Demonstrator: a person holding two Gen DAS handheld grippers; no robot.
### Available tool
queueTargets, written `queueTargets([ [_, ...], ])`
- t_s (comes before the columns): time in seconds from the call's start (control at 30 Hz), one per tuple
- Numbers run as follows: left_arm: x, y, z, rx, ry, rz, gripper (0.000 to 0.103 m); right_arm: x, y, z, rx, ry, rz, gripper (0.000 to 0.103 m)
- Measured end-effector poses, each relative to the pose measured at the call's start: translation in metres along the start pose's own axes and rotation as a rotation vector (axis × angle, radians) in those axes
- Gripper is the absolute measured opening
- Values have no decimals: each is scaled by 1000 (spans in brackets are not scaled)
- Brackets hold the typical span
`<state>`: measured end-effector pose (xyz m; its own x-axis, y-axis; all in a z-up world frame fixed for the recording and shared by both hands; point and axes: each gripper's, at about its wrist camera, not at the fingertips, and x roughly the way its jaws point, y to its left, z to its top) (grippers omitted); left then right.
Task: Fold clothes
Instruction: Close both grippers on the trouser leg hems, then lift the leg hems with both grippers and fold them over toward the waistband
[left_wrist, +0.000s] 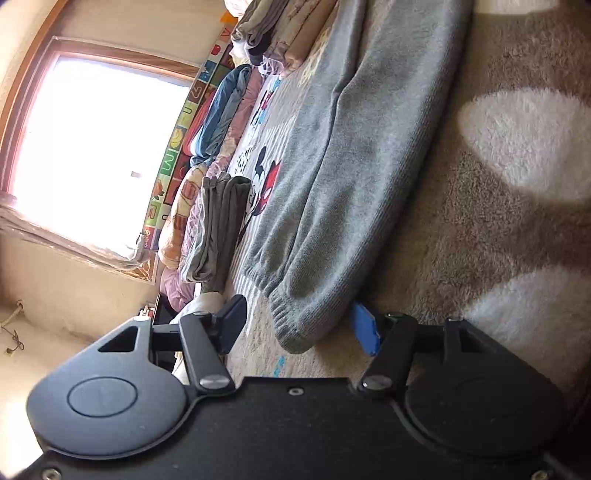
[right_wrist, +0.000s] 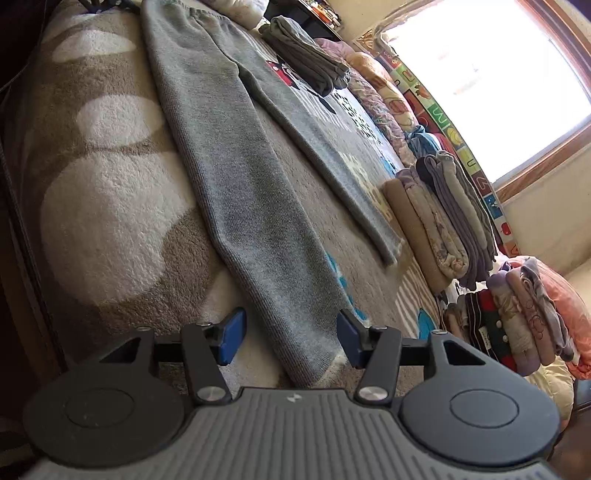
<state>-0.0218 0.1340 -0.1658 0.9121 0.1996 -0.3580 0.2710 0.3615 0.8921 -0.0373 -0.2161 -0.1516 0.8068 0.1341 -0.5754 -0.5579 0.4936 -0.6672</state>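
Grey knit trousers (right_wrist: 236, 177) lie flat and lengthwise on a brown-and-white fleece blanket (right_wrist: 107, 221). In the left wrist view their ribbed end (left_wrist: 295, 328) sits between the fingers of my left gripper (left_wrist: 299, 326). That gripper is open: the blue pad (left_wrist: 365, 328) is at the cloth's edge and the dark pad (left_wrist: 232, 325) stands clear of it. In the right wrist view the near leg's end (right_wrist: 314, 350) lies between the blue pads of my right gripper (right_wrist: 291, 341), also open, with a gap on the left side. The other leg (right_wrist: 332, 166) lies further right.
A folded olive garment (right_wrist: 306, 59) lies beyond the trousers on a cartoon-mouse blanket (left_wrist: 266, 181). Stacks of folded clothes (right_wrist: 443, 218) line the far side against an alphabet mat (right_wrist: 458, 140) under a bright window (right_wrist: 491, 81). The bed's dark edge (right_wrist: 22, 258) runs along the left.
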Motion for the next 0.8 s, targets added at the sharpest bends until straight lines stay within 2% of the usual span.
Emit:
queueTargets([
  [0.1,-1,-4,-1,-15,-5,14,55,-1,5,-3,-17,-17,-16,53],
  [0.27,-2,-5,2,-50,-15,31,54,5,2,-5,-6,-35,-26,50],
  [0.33,-3,-4,2,-78,-19,30,53,5,-1,-5,4,-29,-12,24],
  [0.37,-4,-3,1,-94,-22,23,45,4,-1,-5,5,-27,-8,22],
  [0.4,-4,0,2,-111,-22,18,30,3,-2,-5,9,-27,4,18],
  [0.47,-5,6,2,-153,-25,17,19,-2,-7,-4,25,-38,9,10],
  [0.6,-5,27,7,-290,-47,7,13,-12,-25,2,66,-65,-1,7],
  [0.8,3,57,18,-462,-50,-11,10,-9,-63,12,133,-89,-10,6],
])
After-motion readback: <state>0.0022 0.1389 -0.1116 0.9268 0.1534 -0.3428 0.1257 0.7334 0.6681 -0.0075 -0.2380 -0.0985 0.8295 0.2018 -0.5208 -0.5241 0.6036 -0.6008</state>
